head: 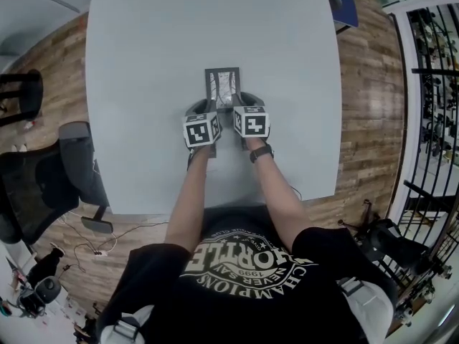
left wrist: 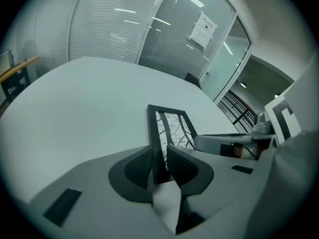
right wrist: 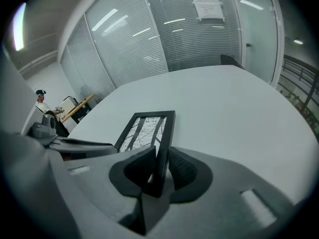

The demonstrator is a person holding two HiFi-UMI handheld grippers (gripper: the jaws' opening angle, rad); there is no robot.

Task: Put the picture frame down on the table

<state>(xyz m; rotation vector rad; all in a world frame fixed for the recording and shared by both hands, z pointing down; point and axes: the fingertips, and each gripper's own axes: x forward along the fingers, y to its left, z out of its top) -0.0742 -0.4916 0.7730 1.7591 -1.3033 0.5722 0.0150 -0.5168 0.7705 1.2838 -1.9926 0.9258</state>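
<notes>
A small black picture frame [head: 222, 86] with a black-and-white line print lies flat-looking over the white table [head: 143, 63], near its middle. Both grippers hold its near end. My left gripper [left wrist: 159, 163] is shut on the frame's left side rail [left wrist: 155, 133]. My right gripper [right wrist: 160, 166] is shut on the right side rail [right wrist: 167, 133]. In the head view the left gripper [head: 203, 112] and right gripper [head: 244, 107] sit side by side at the frame's near corners. Whether the frame touches the tabletop cannot be told.
A dark office chair [head: 43, 181] stands at the table's left front corner. A blue object [head: 348, 2] lies past the far right corner. Black railing [head: 434, 84] runs along the right. Glass walls with blinds [right wrist: 149, 39] stand beyond the table.
</notes>
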